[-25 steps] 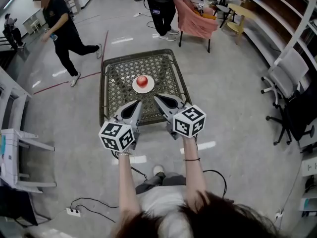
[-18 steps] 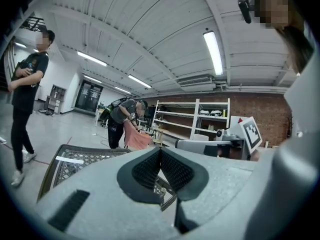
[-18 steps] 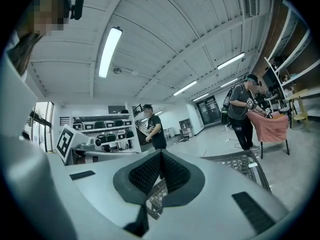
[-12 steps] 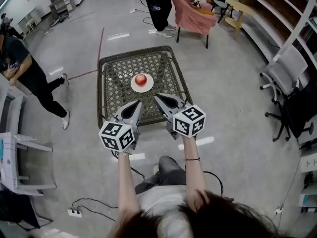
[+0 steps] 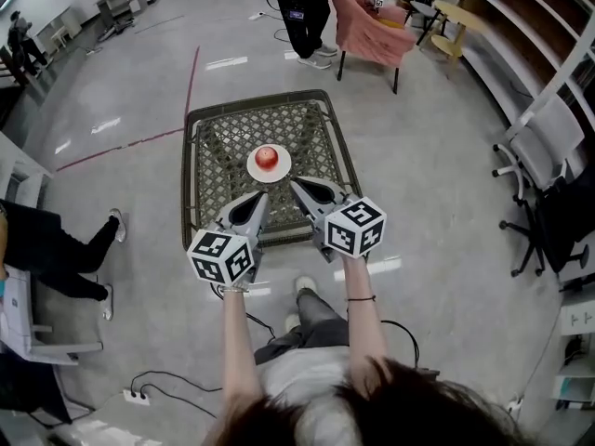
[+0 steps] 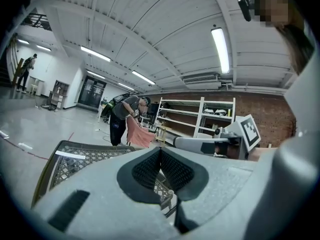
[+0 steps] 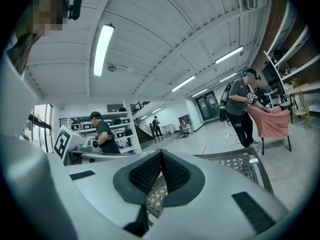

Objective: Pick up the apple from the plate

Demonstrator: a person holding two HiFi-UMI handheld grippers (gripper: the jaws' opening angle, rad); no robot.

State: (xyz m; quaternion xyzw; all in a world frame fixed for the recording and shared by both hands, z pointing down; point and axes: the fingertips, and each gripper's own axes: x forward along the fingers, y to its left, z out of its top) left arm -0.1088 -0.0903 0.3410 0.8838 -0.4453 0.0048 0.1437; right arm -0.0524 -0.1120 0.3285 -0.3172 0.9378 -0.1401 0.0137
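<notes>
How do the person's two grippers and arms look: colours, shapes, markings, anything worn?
The left gripper and the right gripper are light grey, tapering shells with dark ribbed pads. Each carries a white cube with black square markers. The forearms are bare; a thin dark band circles the right wrist.

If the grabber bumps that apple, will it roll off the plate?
Probably. The apple looks round and smooth, so a nudge could set it rolling. The plate looks shallow, so its rim likely won't stop it. The apple sits whole, so it is probably firm and shouldn't squash when pinched.
</notes>
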